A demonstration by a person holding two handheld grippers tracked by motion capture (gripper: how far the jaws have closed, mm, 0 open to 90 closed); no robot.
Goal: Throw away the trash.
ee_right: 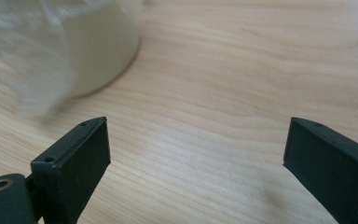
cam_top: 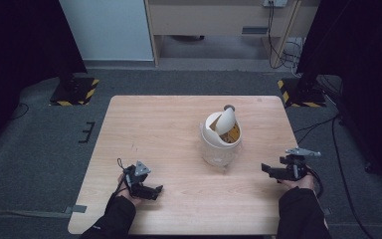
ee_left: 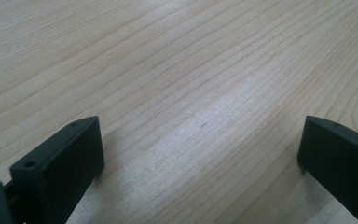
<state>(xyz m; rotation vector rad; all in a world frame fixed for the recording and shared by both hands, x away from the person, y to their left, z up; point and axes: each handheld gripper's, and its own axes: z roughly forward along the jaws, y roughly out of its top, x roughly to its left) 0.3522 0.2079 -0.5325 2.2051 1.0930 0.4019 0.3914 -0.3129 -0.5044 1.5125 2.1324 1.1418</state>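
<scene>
A small white bin [cam_top: 220,142] with a tilted swing lid stands just right of the middle of the wooden table [cam_top: 154,124]; something yellow shows inside it and a small brown thing sits at its top. My left gripper [cam_top: 155,190] rests low near the front left edge, its jaws wide apart over bare wood [ee_left: 200,154]. My right gripper [cam_top: 265,169] is low at the front right and points left toward the bin. It is open with nothing between the jaws [ee_right: 196,158], and the blurred base of the bin [ee_right: 98,51] lies ahead on its left.
Two black stands on hazard-striped bases [cam_top: 73,91] [cam_top: 301,92] flank the table's far corners. Cables [cam_top: 328,124] run over the carpet to the right. A wooden cabinet [cam_top: 219,20] stands at the back.
</scene>
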